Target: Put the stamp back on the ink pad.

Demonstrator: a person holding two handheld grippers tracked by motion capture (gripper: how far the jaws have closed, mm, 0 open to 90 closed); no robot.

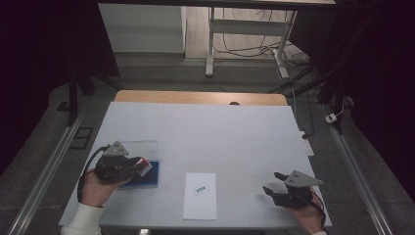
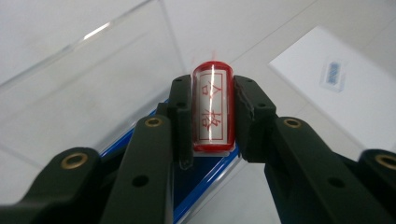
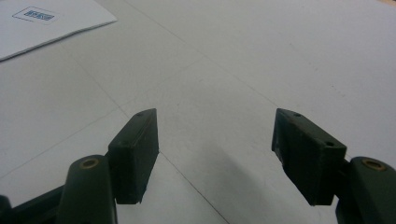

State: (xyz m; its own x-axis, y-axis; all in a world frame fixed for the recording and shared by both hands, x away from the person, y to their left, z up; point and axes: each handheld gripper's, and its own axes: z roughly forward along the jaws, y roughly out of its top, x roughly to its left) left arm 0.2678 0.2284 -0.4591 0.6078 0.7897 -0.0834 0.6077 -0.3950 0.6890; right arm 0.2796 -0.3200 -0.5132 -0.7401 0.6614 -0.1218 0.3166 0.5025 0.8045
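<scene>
A red-and-white stamp with red characters on its side sits clamped between the two black jaws of my left gripper. In the high view that left gripper is at the table's left, shut on the stamp, just above a blue ink pad tray whose clear lid stands behind it. A white sheet of paper with a small barcode label lies at the front centre. My right gripper rests open at the front right, jaws wide apart over bare table.
The white table cover has a wooden edge at the far side. Beyond it stand a white desk frame with loose cables on the floor. Metal rails run along both sides of the table.
</scene>
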